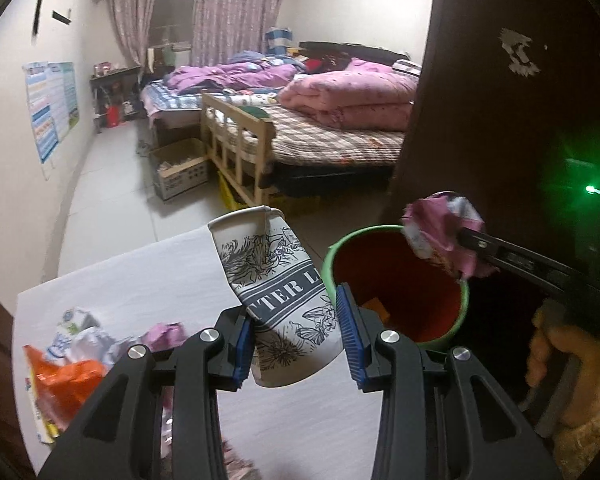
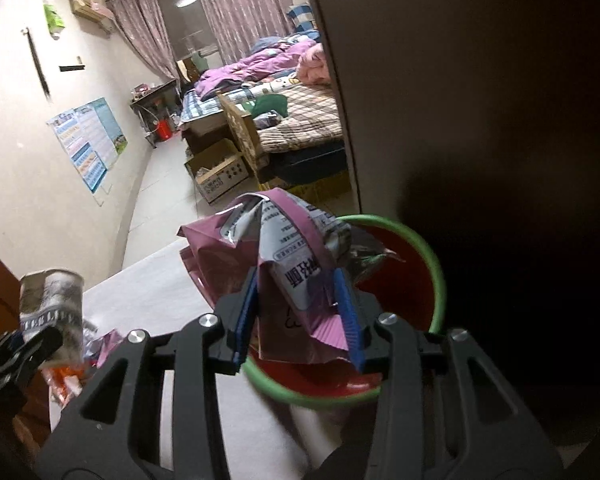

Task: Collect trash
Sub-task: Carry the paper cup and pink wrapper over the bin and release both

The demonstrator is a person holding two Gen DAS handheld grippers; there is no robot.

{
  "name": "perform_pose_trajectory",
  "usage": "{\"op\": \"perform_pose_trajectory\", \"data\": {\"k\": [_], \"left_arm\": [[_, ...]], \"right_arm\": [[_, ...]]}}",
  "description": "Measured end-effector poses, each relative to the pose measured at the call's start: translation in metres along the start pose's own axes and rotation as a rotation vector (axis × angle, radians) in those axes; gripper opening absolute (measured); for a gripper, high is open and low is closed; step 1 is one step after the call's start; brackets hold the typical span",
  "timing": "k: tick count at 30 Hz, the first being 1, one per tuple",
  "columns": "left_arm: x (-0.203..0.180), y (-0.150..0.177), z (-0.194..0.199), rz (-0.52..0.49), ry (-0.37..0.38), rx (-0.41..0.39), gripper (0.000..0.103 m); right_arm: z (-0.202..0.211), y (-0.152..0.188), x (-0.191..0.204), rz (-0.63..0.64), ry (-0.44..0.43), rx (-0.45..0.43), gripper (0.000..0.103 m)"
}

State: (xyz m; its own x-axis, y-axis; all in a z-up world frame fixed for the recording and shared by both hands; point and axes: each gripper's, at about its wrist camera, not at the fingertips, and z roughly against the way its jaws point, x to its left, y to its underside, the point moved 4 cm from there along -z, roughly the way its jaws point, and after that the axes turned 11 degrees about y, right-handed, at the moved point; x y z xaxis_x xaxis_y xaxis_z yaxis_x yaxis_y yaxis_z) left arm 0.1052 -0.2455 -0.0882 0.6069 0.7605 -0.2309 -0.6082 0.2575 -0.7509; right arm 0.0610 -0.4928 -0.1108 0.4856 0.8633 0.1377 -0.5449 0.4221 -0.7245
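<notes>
Left wrist view shows the left gripper point(image 1: 296, 334) clamped on a squashed paper cup point(image 1: 276, 292) with a floral print, blue pads pressing both sides. The cup tilts over the white table point(image 1: 140, 292), just beside the green-rimmed bin point(image 1: 400, 292) with its red inside. Off to the right, the right gripper point(image 1: 460, 240) holds a crumpled pink wrapper point(image 1: 440, 232) above the bin's far rim. A little pile of trash point(image 1: 76, 352), orange and white wrappers, sits on the table at lower left.

Right wrist view has the same pink wrapper point(image 2: 292, 272) sitting between the blue pads right over the bin point(image 2: 432, 256). The pads touch both sides of it, so it looks gripped, though the hold seems kinda loose. The cup point(image 2: 52, 304) shows at far left, blurred. Behind everything there's a messy bed point(image 1: 320, 112) with pink quilts.
</notes>
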Motion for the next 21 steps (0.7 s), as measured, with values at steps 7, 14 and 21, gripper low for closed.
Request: {"op": "perform_pose_trajectory", "data": {"k": [7,14,21], "left_arm": [[-0.03,-0.012,-0.042,-0.081,0.067,0.021,0.035],[-0.066,-0.032,-0.079,-0.16,0.118,0.0,0.037],[-0.098,-0.04,-0.09,-0.222,0.132,0.013,0.081]], "right_arm": [[-0.002,-0.001,-0.036,-0.112,0.061,-0.054,0.076],[0.016,0.023,-0.075,-0.173,0.172,-0.075,0.076],[0.019,0.037,-0.095,-0.197,0.22,-0.037,0.076]]}}
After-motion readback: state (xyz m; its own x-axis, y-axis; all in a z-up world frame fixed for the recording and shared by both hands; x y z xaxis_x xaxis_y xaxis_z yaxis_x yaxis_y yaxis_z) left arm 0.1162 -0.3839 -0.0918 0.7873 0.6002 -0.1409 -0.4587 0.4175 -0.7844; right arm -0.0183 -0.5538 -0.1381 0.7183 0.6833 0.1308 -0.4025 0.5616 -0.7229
